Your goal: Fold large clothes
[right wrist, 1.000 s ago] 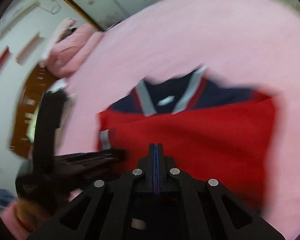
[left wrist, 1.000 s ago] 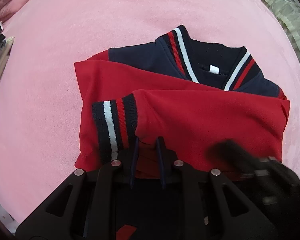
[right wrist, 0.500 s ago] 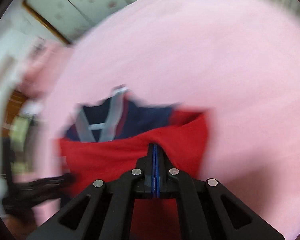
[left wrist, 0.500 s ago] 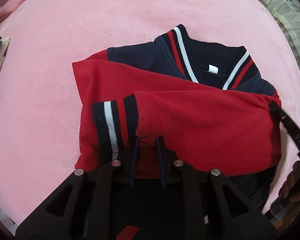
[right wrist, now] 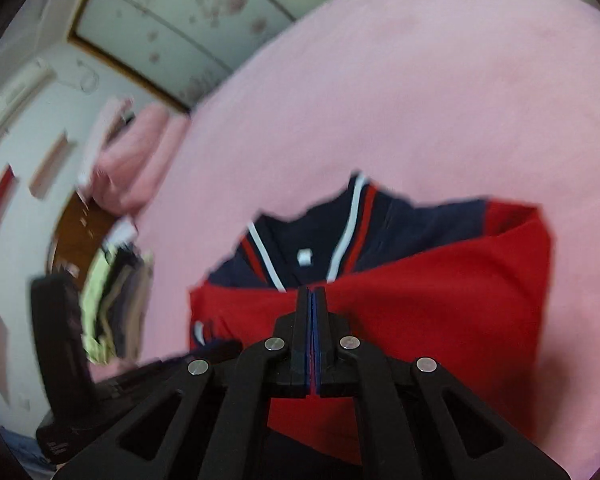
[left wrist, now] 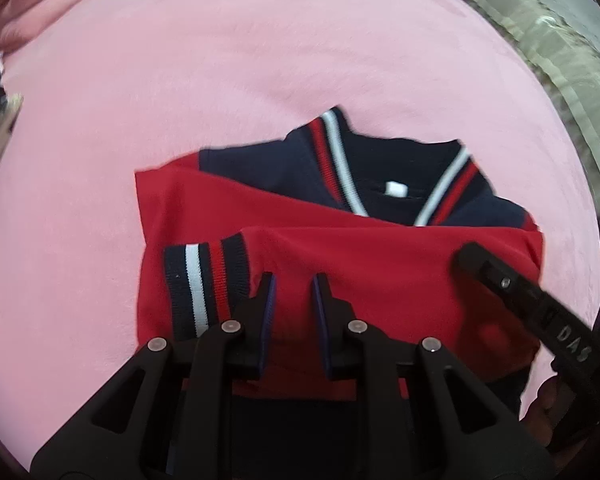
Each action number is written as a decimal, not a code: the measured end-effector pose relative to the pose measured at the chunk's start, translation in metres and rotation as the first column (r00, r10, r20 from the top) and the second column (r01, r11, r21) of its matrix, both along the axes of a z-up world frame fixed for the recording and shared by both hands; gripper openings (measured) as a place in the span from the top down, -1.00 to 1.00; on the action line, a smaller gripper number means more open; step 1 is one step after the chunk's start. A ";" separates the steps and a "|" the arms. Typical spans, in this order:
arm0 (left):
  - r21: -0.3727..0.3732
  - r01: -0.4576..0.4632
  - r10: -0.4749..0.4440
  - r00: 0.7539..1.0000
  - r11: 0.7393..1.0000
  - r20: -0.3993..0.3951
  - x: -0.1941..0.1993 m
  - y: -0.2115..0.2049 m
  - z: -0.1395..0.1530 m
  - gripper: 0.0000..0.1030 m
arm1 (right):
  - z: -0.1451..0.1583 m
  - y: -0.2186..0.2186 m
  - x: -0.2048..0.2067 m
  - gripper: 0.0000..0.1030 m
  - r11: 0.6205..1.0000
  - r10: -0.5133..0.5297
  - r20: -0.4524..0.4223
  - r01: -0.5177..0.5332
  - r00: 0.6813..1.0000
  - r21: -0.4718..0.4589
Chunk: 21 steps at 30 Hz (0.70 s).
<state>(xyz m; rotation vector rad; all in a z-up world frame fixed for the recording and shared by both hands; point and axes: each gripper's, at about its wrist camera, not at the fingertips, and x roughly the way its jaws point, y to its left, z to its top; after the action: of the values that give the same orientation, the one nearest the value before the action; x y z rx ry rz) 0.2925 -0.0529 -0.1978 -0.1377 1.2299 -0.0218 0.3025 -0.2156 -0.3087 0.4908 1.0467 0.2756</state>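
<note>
left wrist view, one red-navy jacket [left wrist: 380, 264] on pink blanket [left wrist: 260, 80], left fingers [left wrist: 268, 292] parted, right fingers [right wrist: 319, 308] clenched empty

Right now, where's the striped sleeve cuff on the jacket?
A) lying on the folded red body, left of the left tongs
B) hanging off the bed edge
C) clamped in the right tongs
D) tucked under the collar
A: in the left wrist view the striped cuff lies flat on the red jacket, just left of the left tongs; the right tongs are shut with nothing between them.
</note>
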 end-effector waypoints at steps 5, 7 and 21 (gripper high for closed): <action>0.018 -0.002 0.002 1.000 1.000 0.013 -0.001 -0.006 -0.002 0.67 | -0.013 -0.036 -0.002 1.00 0.991 -0.125 -0.007 0.125 0.992 -0.047; 0.027 0.001 -0.001 1.000 1.000 0.017 -0.002 -0.010 -0.001 0.67 | -0.010 -0.063 -0.010 1.00 0.962 -0.231 0.008 0.229 0.973 -0.149; -0.012 -0.033 0.033 0.999 0.999 0.024 -0.035 -0.031 0.027 0.67 | 0.006 -0.027 -0.051 1.00 0.999 0.012 0.031 -0.013 0.999 0.039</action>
<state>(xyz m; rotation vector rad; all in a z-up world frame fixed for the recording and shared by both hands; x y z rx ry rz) 0.2572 -0.0837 -0.1706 -0.1669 1.2030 -0.0018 0.2517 -0.2426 -0.3032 0.5140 1.0161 0.3145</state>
